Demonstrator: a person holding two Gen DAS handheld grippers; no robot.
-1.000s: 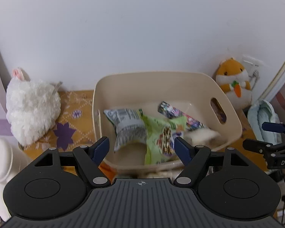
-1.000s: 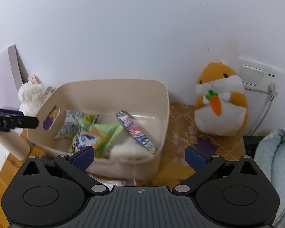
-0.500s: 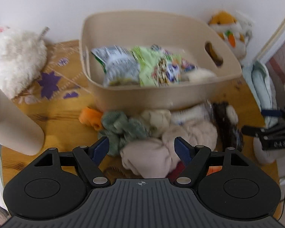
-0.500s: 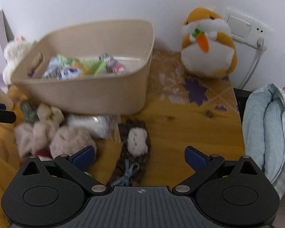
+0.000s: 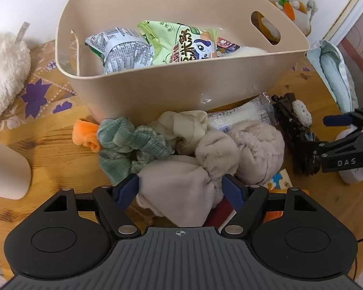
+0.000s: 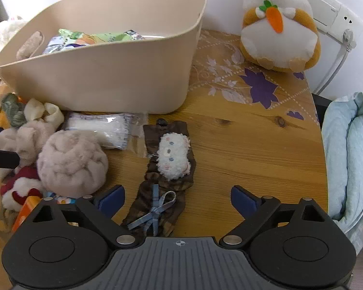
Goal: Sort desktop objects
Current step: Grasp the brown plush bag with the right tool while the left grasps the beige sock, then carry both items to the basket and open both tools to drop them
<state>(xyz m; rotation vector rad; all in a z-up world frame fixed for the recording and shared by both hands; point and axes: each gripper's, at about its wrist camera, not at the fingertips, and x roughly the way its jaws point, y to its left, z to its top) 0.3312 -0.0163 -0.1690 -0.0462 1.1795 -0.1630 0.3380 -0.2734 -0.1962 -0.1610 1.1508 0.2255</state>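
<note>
A beige bin [image 5: 181,89] [image 6: 104,72] on the wooden table holds snack packets [image 5: 181,46]. In front of it lies a pile: a beige fluffy scrunchie [image 5: 181,188], a second fluffy one [image 6: 72,162], a green scrunchie [image 5: 130,142], a cream satin one [image 5: 181,125], an orange one [image 5: 86,133], a clear wrapped packet [image 6: 99,130] and a brown sock with a white plush face [image 6: 171,159]. My left gripper [image 5: 180,189] is open, its fingers either side of the beige scrunchie. My right gripper [image 6: 177,197] is open over the brown sock.
A hamster plush with a carrot [image 6: 278,24] sits at the back right by a wall socket [image 6: 331,12]. A white plush [image 5: 4,72] lies at the left. A beige container [image 5: 4,169] stands near left. A pale blue cushion [image 6: 351,157] lies past the table's right edge.
Both grippers have tilted down and come closer to the table. The view went from the bin's inside to the pile in front of it. Both stay open.
</note>
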